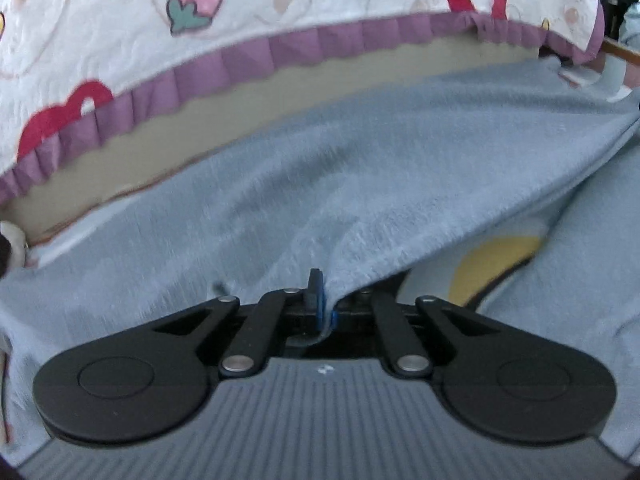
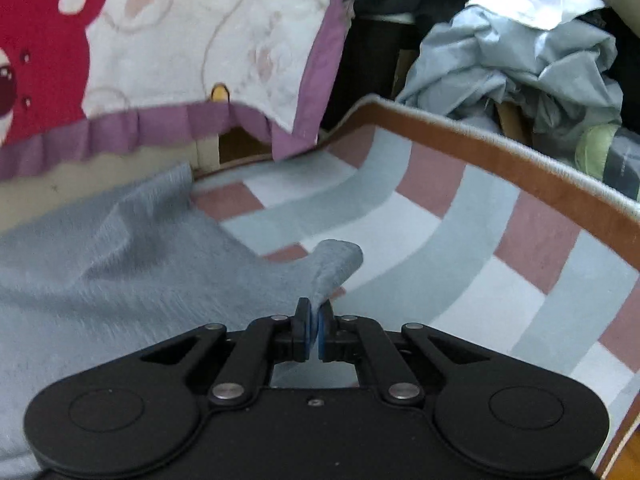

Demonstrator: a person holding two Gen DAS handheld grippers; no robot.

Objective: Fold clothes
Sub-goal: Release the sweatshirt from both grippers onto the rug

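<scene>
Soft, fuzzy grey-blue fleece garment (image 2: 120, 264) lies spread over the checked pink, grey and white rug with a brown border (image 2: 460, 216), partly lifted.

Left gripper (image 1: 322, 300): fingers closed on a fold of the cloth.

Right gripper (image 2: 314, 330): fingers pinched tight on a rolled corner.

Fabric looks light, limp and non-slip; it sags between the holds, so grip at corners or hems.

White bear-print quilt with a purple frill (image 2: 168, 60) hangs close ahead. Pile of pale blue laundry (image 2: 520, 52) crowds beyond the rug's border. Open rug lies to the right.
</scene>
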